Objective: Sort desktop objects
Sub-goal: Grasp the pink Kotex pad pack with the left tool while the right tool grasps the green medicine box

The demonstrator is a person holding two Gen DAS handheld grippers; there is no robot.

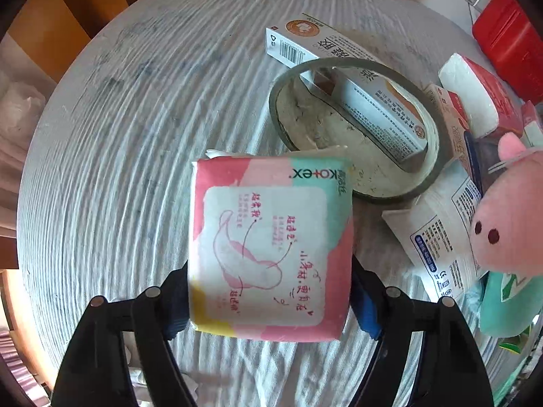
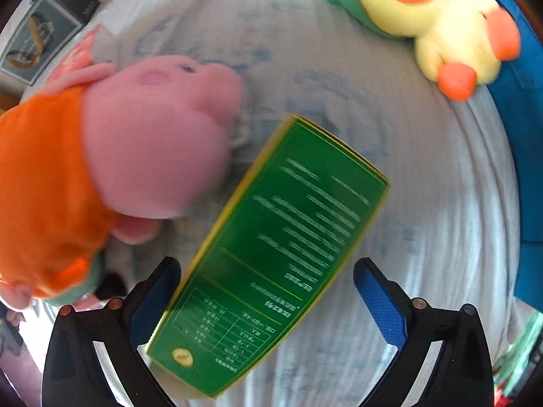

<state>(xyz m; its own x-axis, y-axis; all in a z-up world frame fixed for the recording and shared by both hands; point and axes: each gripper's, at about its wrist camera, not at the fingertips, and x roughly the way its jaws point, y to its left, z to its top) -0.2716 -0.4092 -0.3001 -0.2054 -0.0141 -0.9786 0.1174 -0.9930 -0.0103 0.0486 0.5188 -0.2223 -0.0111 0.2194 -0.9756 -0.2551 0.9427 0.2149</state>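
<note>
The Kotex sanitary pad pack [image 1: 269, 247], pink, mint and yellow, is lying on the white wrinkled cloth [image 1: 118, 169] that is covering the bench, and it is sitting between the two fingers of the left claw [image 1: 269, 300]. The fingers are standing at both sides of the pack, touching or almost touching its edges; whether they are already pressing on it cannot be told. Behind the pack, a grey-green round dish [image 1: 356, 135] is holding a long white and orange box [image 1: 380, 115], and a second similar box [image 1: 305, 42] is lying just behind the dish. To the right, a pink pig plush [image 1: 509, 220] is resting over a white printed packet [image 1: 437, 237], with a red container [image 1: 509, 40] further back.

In the right wrist view, the right claw [image 2: 268, 291] is standing apart, and a green box with yellow edges [image 2: 271, 254] is lying diagonally on the cloth between its fingers. The left finger [image 2: 152, 298] is close to the edge of the box, while the right finger [image 2: 380, 302] is clearly away from it. A pink pig plush in an orange dress [image 2: 112, 149] is lying just beside the box at the left, slightly blurred. A yellow duck plush [image 2: 441, 23] with orange feet is lying well apart at the top right, against a blue edge [image 2: 526, 135].
</note>
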